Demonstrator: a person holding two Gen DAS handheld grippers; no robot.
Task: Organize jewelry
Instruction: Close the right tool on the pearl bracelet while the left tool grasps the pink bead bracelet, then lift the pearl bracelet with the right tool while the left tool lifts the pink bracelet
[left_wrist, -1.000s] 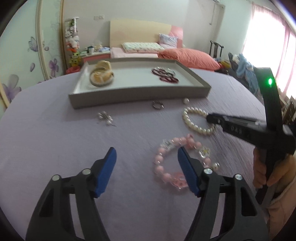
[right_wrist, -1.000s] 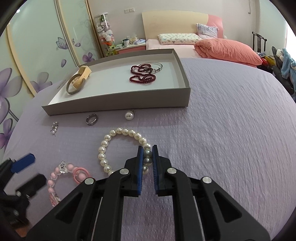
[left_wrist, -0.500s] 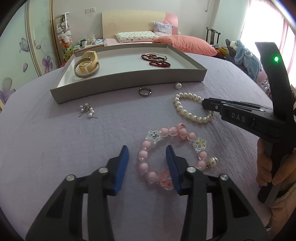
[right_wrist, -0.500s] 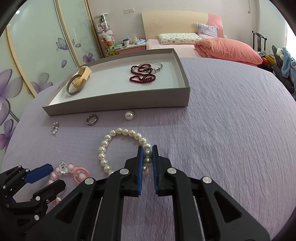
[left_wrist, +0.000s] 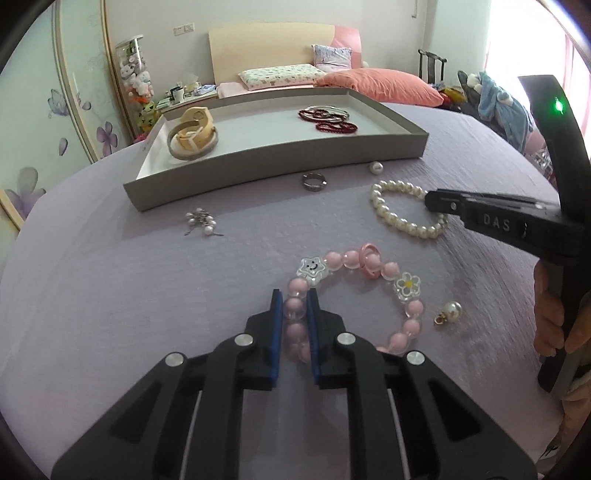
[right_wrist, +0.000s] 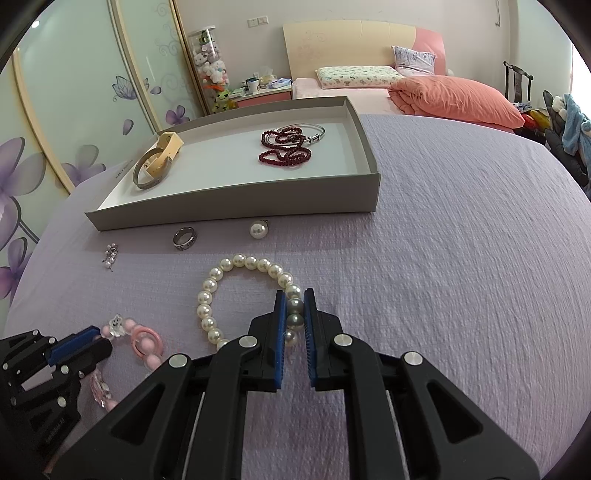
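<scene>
Low in the middle of the left wrist view, the left gripper (left_wrist: 294, 308) is closing its blue fingers (left_wrist: 277, 314) on the pink bracelet (left_wrist: 354, 295), with round pink beads caught between them. That bracelet lies in a loop on the purple cloth (left_wrist: 110, 295) and carries a white smiling star, a white flower with a yellow centre and a pink ring charm. At the bottom centre of the right wrist view, the right gripper (right_wrist: 294, 308) is pinched onto the pearl bracelet (right_wrist: 236, 291), a ring of glossy cream beads lying flat just below the grey tray (right_wrist: 236, 206). Inside the tray, toward the top of the frame, sit a dark red bead string (right_wrist: 284, 151) and a tan band (right_wrist: 159, 162). A silver ring (right_wrist: 184, 238) and a loose pearl (right_wrist: 258, 229) lie just beside the tray's near wall
</scene>
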